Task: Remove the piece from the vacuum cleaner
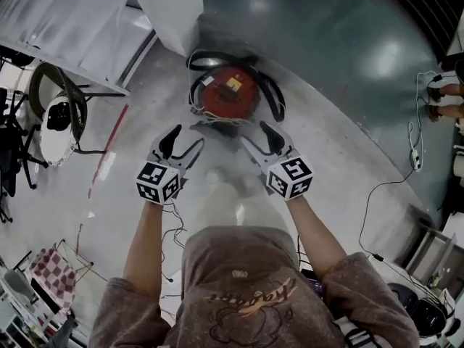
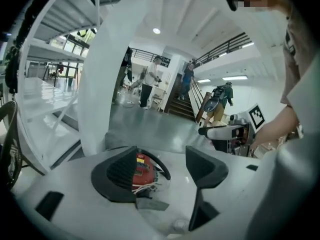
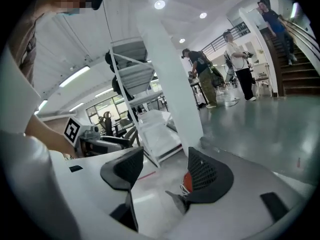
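The red round vacuum cleaner [image 1: 230, 93] sits on the grey floor, ringed by a black hose [image 1: 272, 96] and a white cord. A dark grey part [image 1: 217, 129] shows at its near side. My left gripper [image 1: 185, 141] and right gripper [image 1: 259, 141] hover side by side just short of it, both open and empty. In the left gripper view the vacuum [image 2: 141, 166] shows partly behind the left pad of that gripper [image 2: 162, 169]. The right gripper view shows a sliver of red [image 3: 186, 182] beside the right pad of that gripper [image 3: 167, 173].
A white pillar [image 1: 174, 13] rises right behind the vacuum. An office chair [image 1: 58, 114] stands at the left, with a power strip and cable [image 1: 415, 158] at the right. Several people [image 2: 149, 81] stand far off near a staircase [image 2: 182, 106].
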`<state>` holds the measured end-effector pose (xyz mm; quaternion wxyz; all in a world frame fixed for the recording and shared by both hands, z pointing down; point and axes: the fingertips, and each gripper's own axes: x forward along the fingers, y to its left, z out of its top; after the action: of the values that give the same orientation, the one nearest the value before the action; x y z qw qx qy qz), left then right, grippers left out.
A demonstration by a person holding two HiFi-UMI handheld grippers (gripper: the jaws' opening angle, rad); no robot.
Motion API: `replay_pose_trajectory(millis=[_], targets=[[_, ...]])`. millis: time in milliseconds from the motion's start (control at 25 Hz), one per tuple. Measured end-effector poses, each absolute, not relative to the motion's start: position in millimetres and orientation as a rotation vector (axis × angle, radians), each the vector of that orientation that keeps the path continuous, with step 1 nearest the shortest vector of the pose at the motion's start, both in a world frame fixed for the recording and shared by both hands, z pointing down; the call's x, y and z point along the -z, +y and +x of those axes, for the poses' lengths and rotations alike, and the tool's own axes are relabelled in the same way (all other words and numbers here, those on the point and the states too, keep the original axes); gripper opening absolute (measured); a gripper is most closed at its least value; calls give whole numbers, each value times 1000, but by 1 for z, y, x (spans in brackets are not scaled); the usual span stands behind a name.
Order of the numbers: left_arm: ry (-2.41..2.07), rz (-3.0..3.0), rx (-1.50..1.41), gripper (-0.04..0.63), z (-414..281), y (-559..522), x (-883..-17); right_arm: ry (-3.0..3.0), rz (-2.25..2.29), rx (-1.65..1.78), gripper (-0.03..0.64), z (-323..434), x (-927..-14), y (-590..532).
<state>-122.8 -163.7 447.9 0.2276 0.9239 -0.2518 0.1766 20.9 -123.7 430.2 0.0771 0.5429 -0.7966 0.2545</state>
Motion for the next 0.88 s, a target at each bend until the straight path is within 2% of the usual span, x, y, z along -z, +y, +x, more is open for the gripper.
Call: replay_pose_trajectory(millis=[560,880], targets=[[-293,2497,-878,282,-99,-165,-700,-2100,1418,-918,249,-12,-714,-109],[-132,2528,-1059,282,-81,-168,-810,-2051,1287,-903,249,-24,-822,-111]])
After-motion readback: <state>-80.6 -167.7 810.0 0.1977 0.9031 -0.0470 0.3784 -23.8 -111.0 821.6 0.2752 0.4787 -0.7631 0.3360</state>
